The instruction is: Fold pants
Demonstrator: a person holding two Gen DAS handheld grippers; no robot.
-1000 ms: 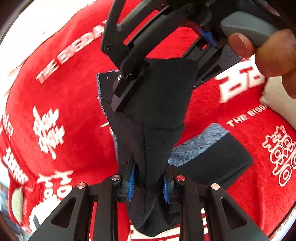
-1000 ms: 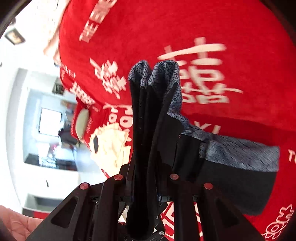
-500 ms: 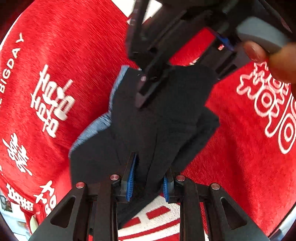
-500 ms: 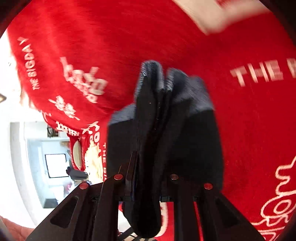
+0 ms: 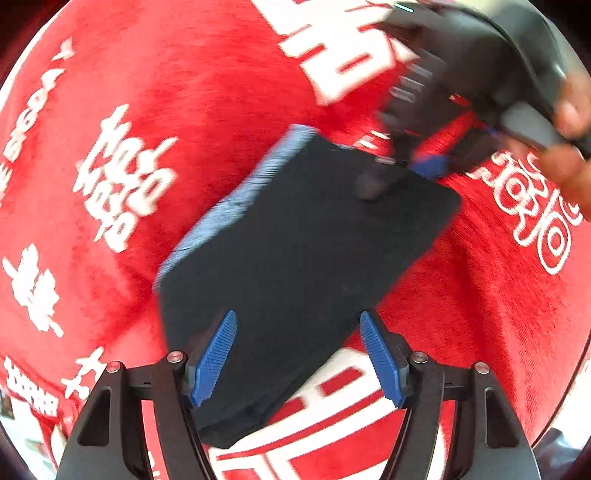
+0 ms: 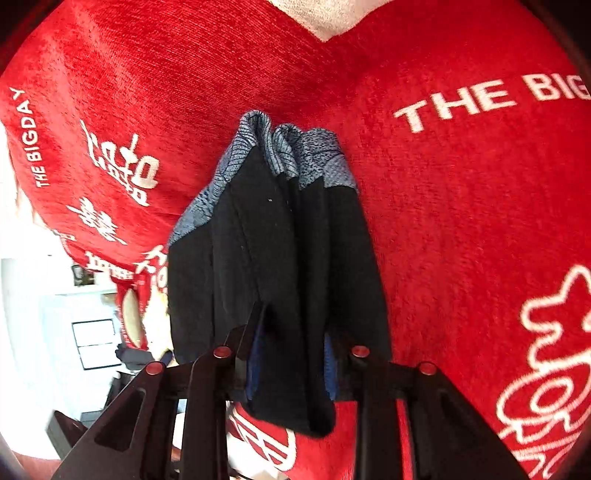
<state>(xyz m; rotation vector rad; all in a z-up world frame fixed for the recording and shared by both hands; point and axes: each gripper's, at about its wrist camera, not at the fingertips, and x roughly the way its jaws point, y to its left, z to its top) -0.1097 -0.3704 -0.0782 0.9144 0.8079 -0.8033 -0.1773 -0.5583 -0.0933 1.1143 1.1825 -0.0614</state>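
Note:
The dark pants [image 5: 306, 251], folded into a rectangle with a blue-grey waistband [image 5: 236, 203] along the left side, lie flat on the red blanket [image 5: 184, 92]. My left gripper [image 5: 297, 332] hovers over their near end. Its jaws are opening, the blue pads [image 5: 214, 354] stand wide apart and clear of the cloth. My right gripper [image 5: 406, 166] is blurred at the far corner. In the right wrist view a bunched fold of the pants [image 6: 280, 258] fills the gap of the right gripper [image 6: 293, 332]. Those jaws are opening too, and the cloth still touches both pads.
The red blanket [image 6: 461, 221] with white lettering covers the whole surface. A pale cloth [image 6: 321, 18] shows at its far edge. A hand [image 5: 569, 147] holds the right gripper's handle. Beyond the blanket's left edge there is white furniture [image 6: 92, 332] in the room.
The left jaws have spread and let go of the pants, which now lie flat on the blanket. Both grippers came down. The right jaws stand wider around the fold.

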